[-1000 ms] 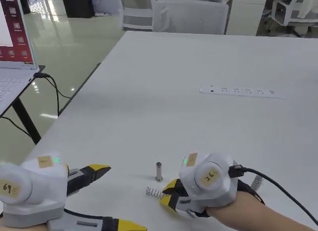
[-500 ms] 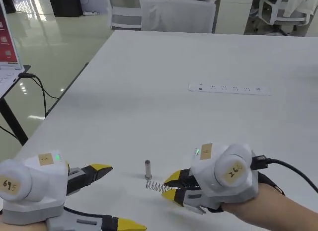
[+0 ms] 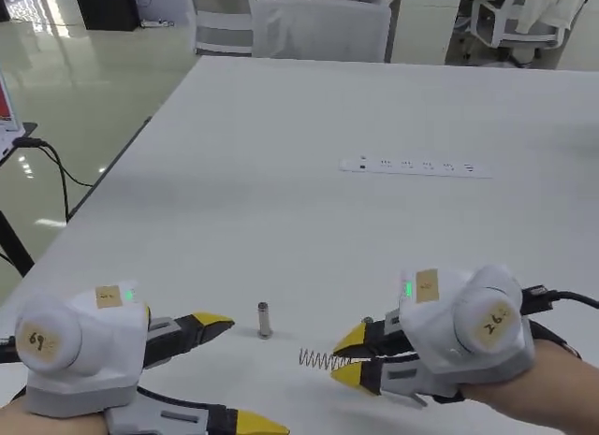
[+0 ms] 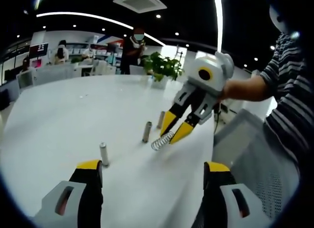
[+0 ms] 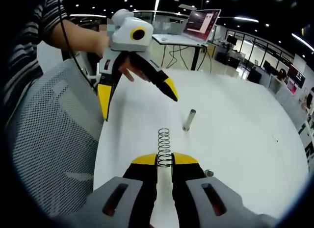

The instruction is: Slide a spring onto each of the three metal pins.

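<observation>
Compared with a second ago, the spring [image 3: 318, 360] is no longer lying loose just below the near pin [image 3: 264, 320]. It is now pinched at one end between the pressed-together jaws of the right gripper [image 3: 351, 355] and has been drawn a little to the right of that pin, its free end sticking out sideways towards it. It appears to be lifted slightly off the table [image 3: 328, 229], though that cannot be told for certain. The pickup is thus judged done, and threading is not yet begun. In the left gripper view the near pin [image 4: 103, 153], the middle pin [image 4: 146, 132] and the far pin [image 4: 161, 119] are all seen upright and bare. The left gripper [image 3: 234, 371] is held with its jaws spread wide and nothing between them, just beside the near pin. The near edge of the table is close under both grippers, and its left edge runs not far off. Ahead, bare table is left open, and the power strip [image 3: 416, 166] lies well apart.
</observation>
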`<act>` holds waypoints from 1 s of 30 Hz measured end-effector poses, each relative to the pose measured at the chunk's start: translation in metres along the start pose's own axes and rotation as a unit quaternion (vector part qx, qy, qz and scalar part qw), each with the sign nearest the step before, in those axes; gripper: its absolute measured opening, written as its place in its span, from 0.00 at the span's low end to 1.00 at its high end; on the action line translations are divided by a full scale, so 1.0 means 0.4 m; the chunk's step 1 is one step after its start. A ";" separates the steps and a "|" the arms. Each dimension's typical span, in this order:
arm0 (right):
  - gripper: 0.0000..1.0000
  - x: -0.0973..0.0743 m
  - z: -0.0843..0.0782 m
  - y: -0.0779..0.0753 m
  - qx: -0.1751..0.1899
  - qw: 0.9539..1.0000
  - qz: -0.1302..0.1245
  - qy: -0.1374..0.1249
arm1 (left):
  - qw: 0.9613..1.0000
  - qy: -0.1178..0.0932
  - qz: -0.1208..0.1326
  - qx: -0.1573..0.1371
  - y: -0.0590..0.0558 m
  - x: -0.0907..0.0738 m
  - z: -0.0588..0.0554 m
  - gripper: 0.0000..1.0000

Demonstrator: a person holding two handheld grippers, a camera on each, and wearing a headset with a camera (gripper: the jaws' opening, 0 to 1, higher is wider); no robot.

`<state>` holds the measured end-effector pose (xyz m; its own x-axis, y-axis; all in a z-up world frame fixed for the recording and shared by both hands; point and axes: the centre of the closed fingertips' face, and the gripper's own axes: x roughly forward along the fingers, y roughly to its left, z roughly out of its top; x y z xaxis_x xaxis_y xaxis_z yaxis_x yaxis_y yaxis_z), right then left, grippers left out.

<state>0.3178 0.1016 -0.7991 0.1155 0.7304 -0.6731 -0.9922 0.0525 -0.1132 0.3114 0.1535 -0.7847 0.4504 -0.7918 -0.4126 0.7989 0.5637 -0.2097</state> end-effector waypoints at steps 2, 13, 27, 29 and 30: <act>0.07 -0.004 -0.004 0.002 -0.004 1.000 0.002 0.003 | 1.000 0.000 -0.005 0.002 -0.004 0.012 0.003 0.78; 0.07 0.003 -0.044 0.032 -0.021 1.000 0.014 0.010 | 0.999 -0.008 -0.047 0.012 -0.048 0.080 0.017 0.59; 0.07 -0.032 -0.004 0.049 -0.039 0.999 0.022 -0.017 | 0.995 -0.003 -0.097 0.033 -0.094 0.117 0.019 0.29; 0.07 -0.035 0.000 0.050 -0.042 0.999 0.023 -0.019 | 0.994 -0.002 -0.104 0.037 -0.097 0.123 0.021 0.26; 0.07 -0.036 0.000 0.049 -0.042 0.999 0.024 -0.020 | 0.994 -0.001 -0.107 0.038 -0.099 0.126 0.023 0.24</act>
<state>0.2966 0.0922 -0.7917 0.0649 0.7572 -0.6500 -0.9889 -0.0384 -0.1434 0.3062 0.0891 -0.7891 0.2680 -0.8922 -0.3634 0.9045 0.3629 -0.2239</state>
